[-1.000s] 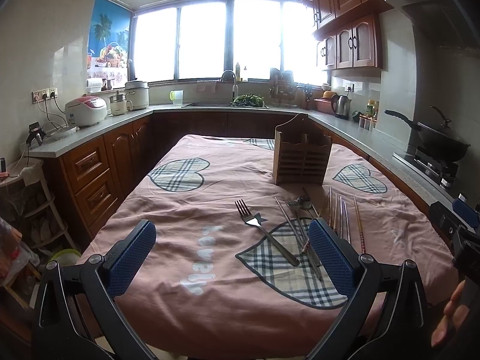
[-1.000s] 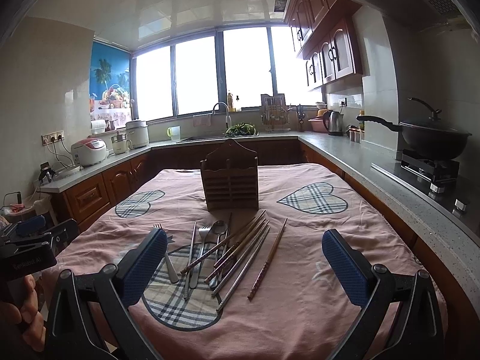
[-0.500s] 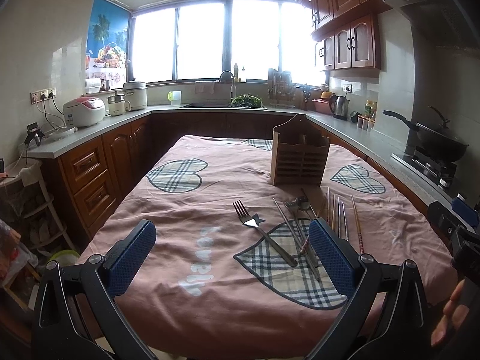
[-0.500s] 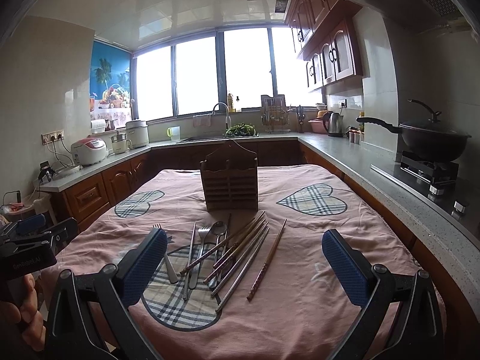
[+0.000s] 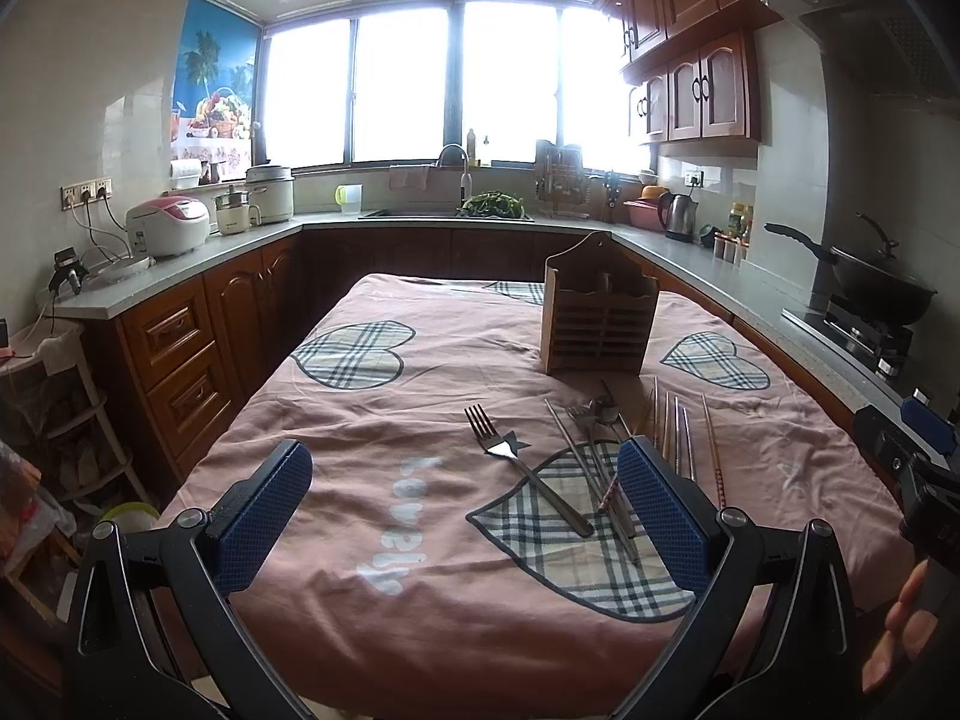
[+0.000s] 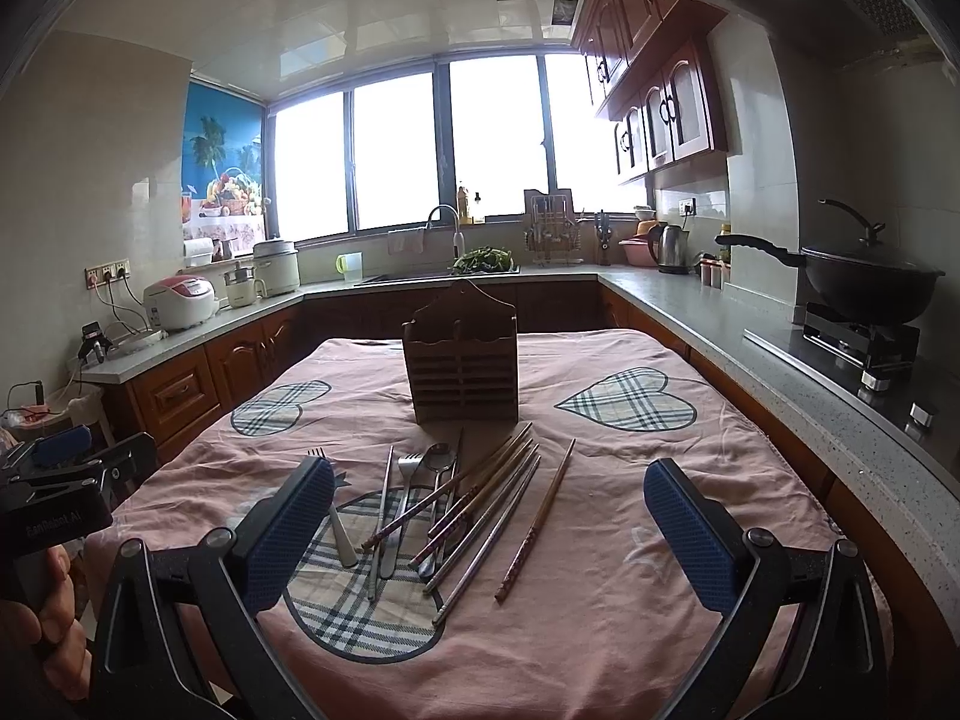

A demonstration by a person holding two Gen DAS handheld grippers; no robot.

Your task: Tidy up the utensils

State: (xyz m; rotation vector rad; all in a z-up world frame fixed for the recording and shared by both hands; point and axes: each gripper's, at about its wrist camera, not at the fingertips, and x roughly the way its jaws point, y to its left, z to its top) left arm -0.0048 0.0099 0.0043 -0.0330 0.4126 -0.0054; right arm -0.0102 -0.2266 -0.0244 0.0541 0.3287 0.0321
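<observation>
Both tongs spread wide, holding nothing, above the near edge of the counter: left tongs point(image 5: 462, 510), right tongs point(image 6: 489, 531). Pink cloth point(image 6: 630, 630) with plaid hearts covers the counter. Just past the tongs, utensils lie loose on the near plaid heart: a fork point(image 5: 516, 459) lies apart to the left, then a spoon point(image 6: 435, 480) and another fork among a crossed pile of chopsticks point(image 6: 480, 516), and one wooden chopstick point(image 6: 537, 519) lies alone to the right. Behind the pile stands an upright wooden utensil holder point(image 6: 462, 369). Far back sit the sink point(image 6: 420, 276) and windows point(image 6: 420, 144).
</observation>
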